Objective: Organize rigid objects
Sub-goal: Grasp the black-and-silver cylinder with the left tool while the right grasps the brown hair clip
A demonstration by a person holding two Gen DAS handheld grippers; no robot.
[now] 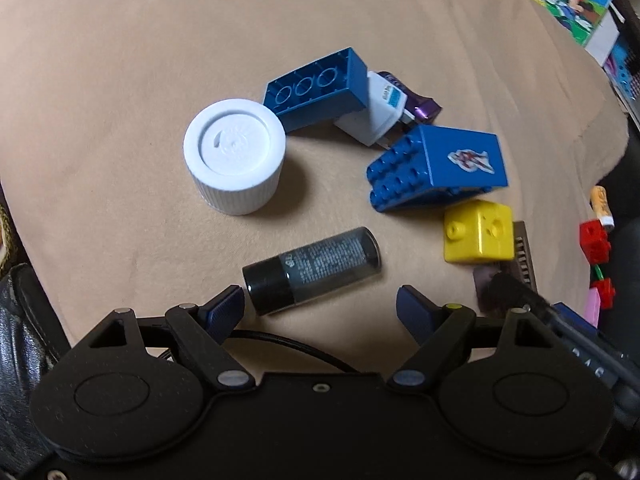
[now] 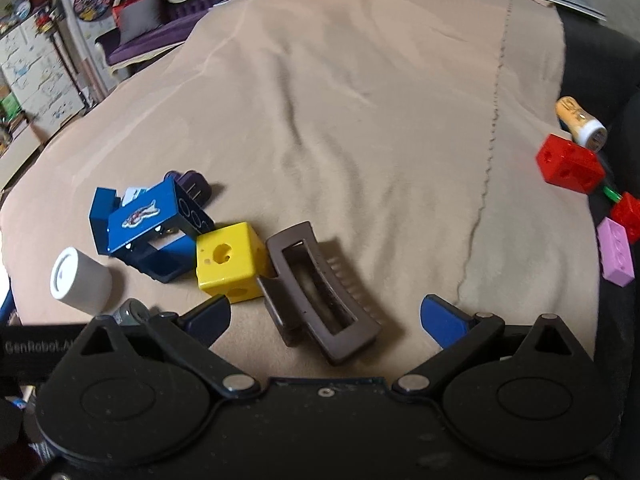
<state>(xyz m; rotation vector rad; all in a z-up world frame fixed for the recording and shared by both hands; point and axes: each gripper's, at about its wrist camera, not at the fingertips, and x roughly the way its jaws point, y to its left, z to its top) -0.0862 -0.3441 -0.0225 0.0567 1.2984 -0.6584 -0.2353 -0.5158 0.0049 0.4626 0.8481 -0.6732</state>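
2 tongs gape empty: left tongs (image 1: 320, 304) straddle the dark vial (image 1: 312, 270), long axis 2-to-8 o'clock; right tongs (image 2: 326, 316) frame the brown hair claw (image 2: 320, 292).

Colours I see on the tan blanket (image 1: 120, 80)

I see a white cap (image 1: 235, 156), a black bottle (image 1: 312, 270), blue bricks (image 1: 436, 166), a yellow cube (image 1: 478, 232), a brown hair clip (image 2: 320, 292) and red blocks (image 2: 570, 164).
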